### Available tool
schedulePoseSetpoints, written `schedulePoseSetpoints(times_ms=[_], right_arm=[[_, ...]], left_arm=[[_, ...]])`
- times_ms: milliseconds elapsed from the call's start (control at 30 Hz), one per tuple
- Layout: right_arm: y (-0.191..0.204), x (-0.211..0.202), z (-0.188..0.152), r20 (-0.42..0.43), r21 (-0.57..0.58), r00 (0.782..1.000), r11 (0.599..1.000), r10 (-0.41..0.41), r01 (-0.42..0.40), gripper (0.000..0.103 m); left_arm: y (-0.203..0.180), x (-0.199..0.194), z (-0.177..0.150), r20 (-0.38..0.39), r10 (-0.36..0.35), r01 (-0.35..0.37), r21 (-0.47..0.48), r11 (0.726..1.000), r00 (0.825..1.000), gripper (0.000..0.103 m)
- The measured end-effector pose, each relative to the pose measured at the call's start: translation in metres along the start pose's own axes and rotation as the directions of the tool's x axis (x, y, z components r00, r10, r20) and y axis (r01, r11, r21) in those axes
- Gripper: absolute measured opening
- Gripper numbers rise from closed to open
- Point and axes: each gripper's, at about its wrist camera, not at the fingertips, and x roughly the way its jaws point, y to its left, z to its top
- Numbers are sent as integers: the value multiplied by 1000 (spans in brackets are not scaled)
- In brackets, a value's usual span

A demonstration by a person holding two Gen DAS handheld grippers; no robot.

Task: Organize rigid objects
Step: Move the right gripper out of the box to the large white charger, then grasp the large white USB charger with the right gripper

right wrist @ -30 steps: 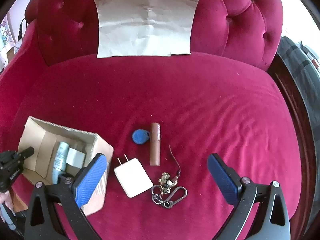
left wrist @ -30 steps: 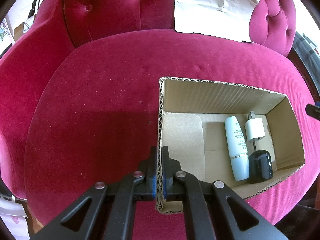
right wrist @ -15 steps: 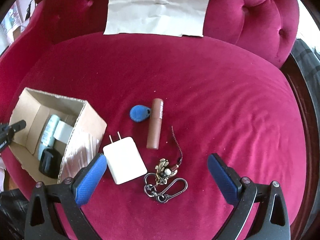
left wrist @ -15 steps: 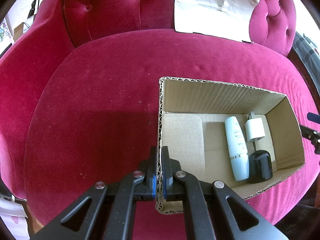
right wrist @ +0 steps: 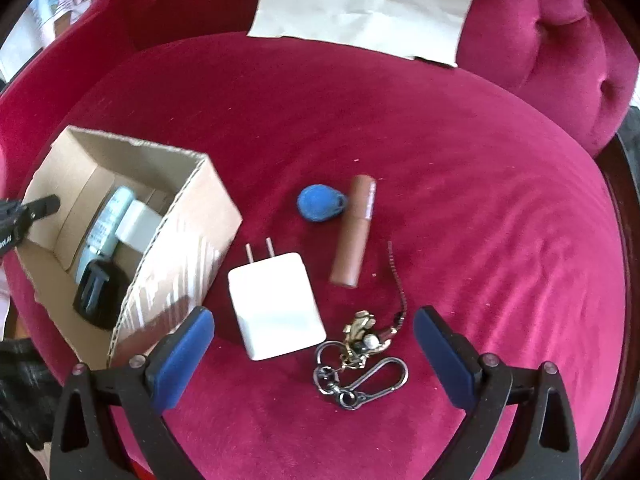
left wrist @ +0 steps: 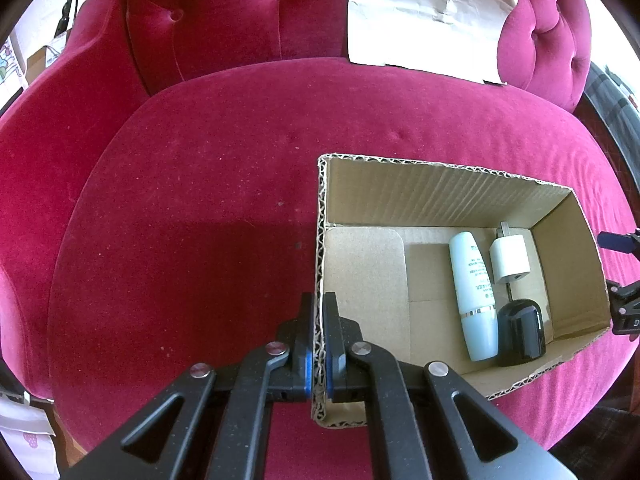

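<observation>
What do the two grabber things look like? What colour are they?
Both grabbers are black. The left gripper has long black arms with triangle-shaped holes, round silver screws, and thin blue pads on the inside of its fingers. The right gripper looks the same, with bigger-looking bumpy blue pads on its fingers.

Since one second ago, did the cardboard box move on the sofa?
No. In the left wrist view the cardboard box sits unchanged against the red seat cushion.

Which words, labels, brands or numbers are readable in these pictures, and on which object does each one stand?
None can be read for certain.
Pale blue bottle in the cardboard box: lines of grey print, too small to read.
Right gripper, seen at the frame edge: a white mark, cut off.
White charger, brown tube, blue fob: no text visible.
</observation>
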Motion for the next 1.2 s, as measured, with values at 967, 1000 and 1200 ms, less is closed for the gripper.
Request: schedulePoseSetpoints(times_ms=[967, 1000, 1200], right_arm=[[16, -13, -10, -7, -17, 999, 999, 50, -50, 48], [15, -15, -13, -3, -15, 999, 999, 47, -47, 47], [9, -23, -3, 12, 2, 1000, 1000, 21, -21, 47]], left_arm=[[1, -1, 0, -2, -1, 1, -3, 1000, 1000, 3], [1, -1, 0, -3, 0, 0, -2, 1000, 1000, 3], [1, 0, 1, -3, 2, -2, -2, 1000, 1000, 3]])
